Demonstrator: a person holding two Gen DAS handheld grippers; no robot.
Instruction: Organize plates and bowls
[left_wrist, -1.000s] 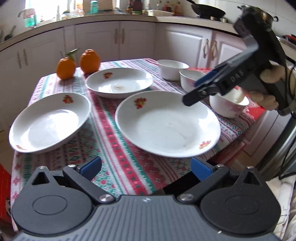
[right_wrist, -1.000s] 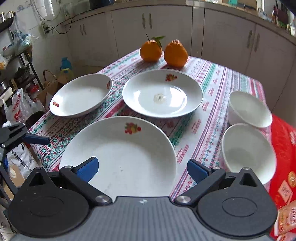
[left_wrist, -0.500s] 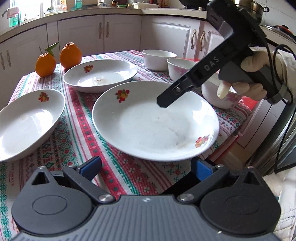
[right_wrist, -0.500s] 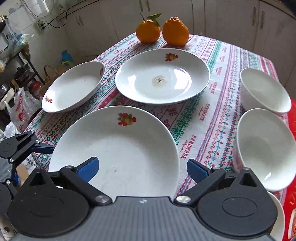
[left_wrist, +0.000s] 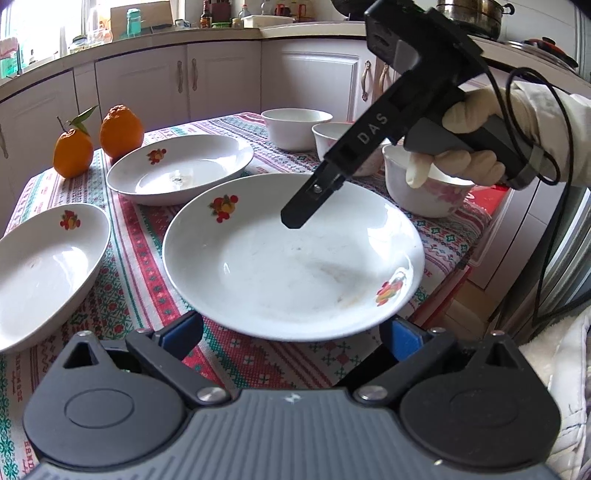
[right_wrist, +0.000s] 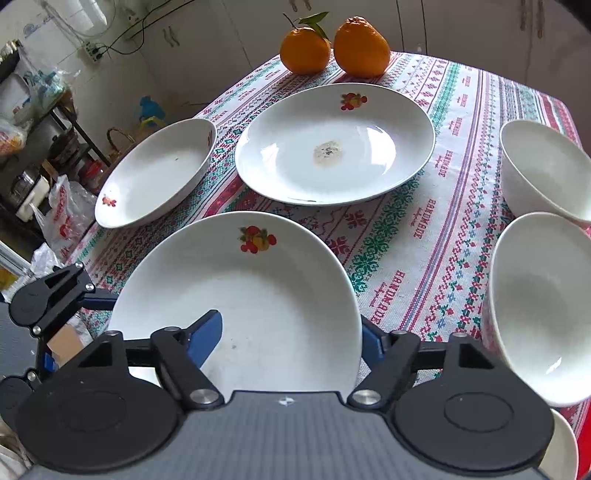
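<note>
Three white fruit-print plates lie on the patterned tablecloth: a large near plate (left_wrist: 291, 254) (right_wrist: 236, 302), a far plate with a stain (left_wrist: 181, 168) (right_wrist: 332, 144), and a left plate (left_wrist: 44, 266) (right_wrist: 155, 173). Three white bowls (left_wrist: 295, 125) (right_wrist: 543, 302) stand at the right. My left gripper (left_wrist: 291, 334) is open at the near plate's front rim. My right gripper (right_wrist: 291, 332) is open, one finger over the near plate's inside, the other outside its right rim. In the left wrist view it (left_wrist: 295, 218) hovers over that plate.
Two oranges (left_wrist: 96, 140) (right_wrist: 332, 44) sit at the table's far end. White kitchen cabinets (left_wrist: 221, 81) run behind. A red packet (left_wrist: 491, 199) lies at the table's right edge by the bowls. Bags and shelves (right_wrist: 44, 177) stand on the floor left of the table.
Both grippers have moved in toward the near plate. The right gripper has dropped lower, its fingers now straddling the plate's rim. Nothing on the table has moved.
</note>
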